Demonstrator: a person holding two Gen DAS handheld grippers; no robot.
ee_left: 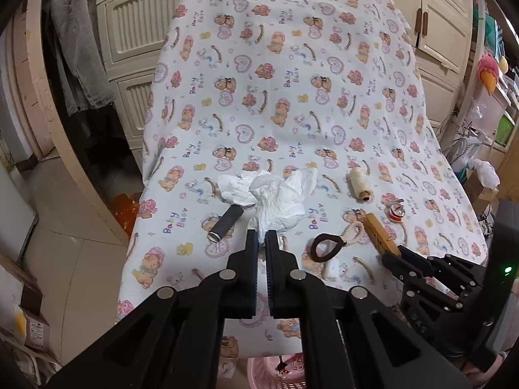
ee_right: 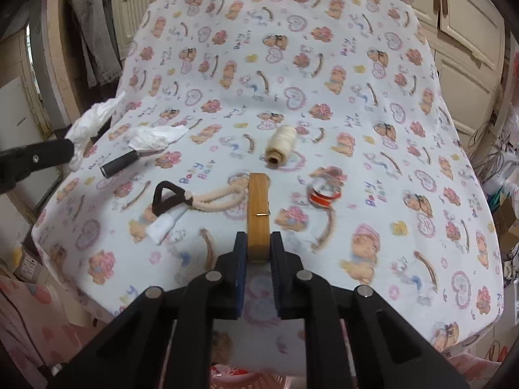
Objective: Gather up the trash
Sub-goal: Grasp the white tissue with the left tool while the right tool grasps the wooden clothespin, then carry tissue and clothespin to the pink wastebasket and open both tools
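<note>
Tissue (ee_left: 279, 204) pinched in your left gripper (ee_left: 262, 238); wooden clothespin (ee_right: 258, 217) clamped in right gripper (ee_right: 258, 243).
Neither binned yet; second tissue (ee_right: 152, 139), spools, cord remain on your table (ee_right: 405, 259).

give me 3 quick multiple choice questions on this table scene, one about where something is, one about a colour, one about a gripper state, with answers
1. Where is the cream thread spool relative to the wooden clothespin?
A. farther up the table, beyond its far tip
B. under it
C. in the pink basket

2. What colour is the cylinder lying by the crumpled tissue?
A. red
B. black
C. yellow

3. What is the right gripper doing?
A. open above a bare patch of cloth
B. shut on the spool
C. shut on the clothespin

Answers:
1 A, the right wrist view shows the spool past the clothespin's far end.
2 B, it is dark with a pale rim.
3 C, both pads press on the clothespin's sides.
</note>
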